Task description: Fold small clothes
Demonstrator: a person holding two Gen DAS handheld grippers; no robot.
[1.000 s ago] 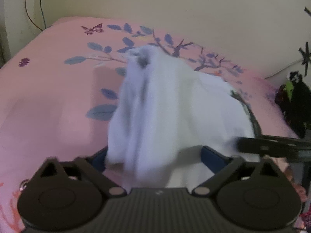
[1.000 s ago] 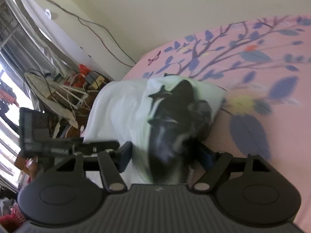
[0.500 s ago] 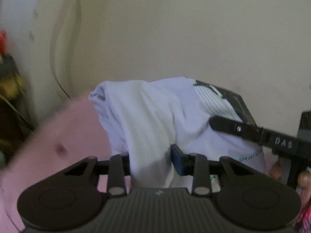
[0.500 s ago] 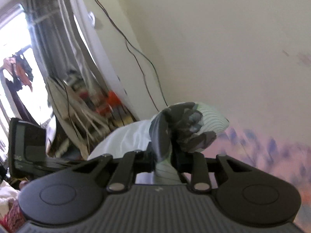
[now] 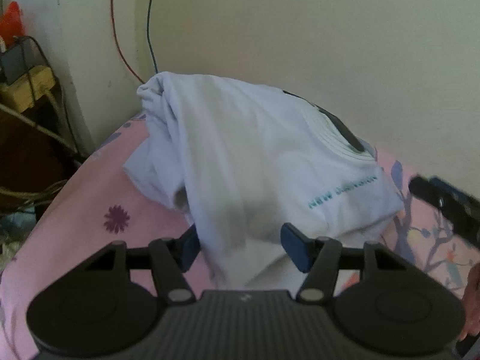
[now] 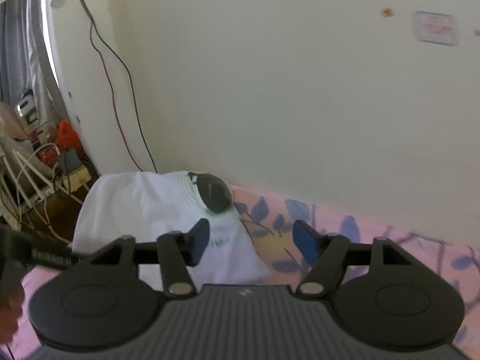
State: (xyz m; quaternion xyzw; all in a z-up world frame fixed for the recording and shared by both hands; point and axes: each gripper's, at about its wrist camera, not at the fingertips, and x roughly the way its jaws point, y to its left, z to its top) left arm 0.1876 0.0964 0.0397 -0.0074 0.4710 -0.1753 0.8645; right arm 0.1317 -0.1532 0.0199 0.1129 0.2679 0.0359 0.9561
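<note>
A small white garment (image 5: 255, 162) with teal lettering and a dark print lies bunched and folded on the pink floral bedsheet (image 5: 90, 210), in the bed's corner by the wall. My left gripper (image 5: 241, 247) is over its near edge. Its jaws are opening, and cloth sits loosely between the blue pads (image 5: 295, 247) without being pinched. In the right wrist view the same garment (image 6: 144, 210) lies left of centre. My right gripper (image 6: 252, 246) is opening too, its left finger (image 6: 199, 244) over the cloth's edge, with only the bedsheet (image 6: 375, 234) showing in the gap.
A cream wall (image 6: 285, 90) with two hanging wires (image 5: 150, 30) rises just behind the garment. Left of the bed stand cluttered shelves with cables and boxes (image 6: 45, 165). The right gripper's finger (image 5: 444, 204) reaches in at the left view's right edge.
Both grippers, shut on the garment half a second ago, carried it across the bed to the wall corner. Their jaws have since spread and the garment rests on the sheet.
</note>
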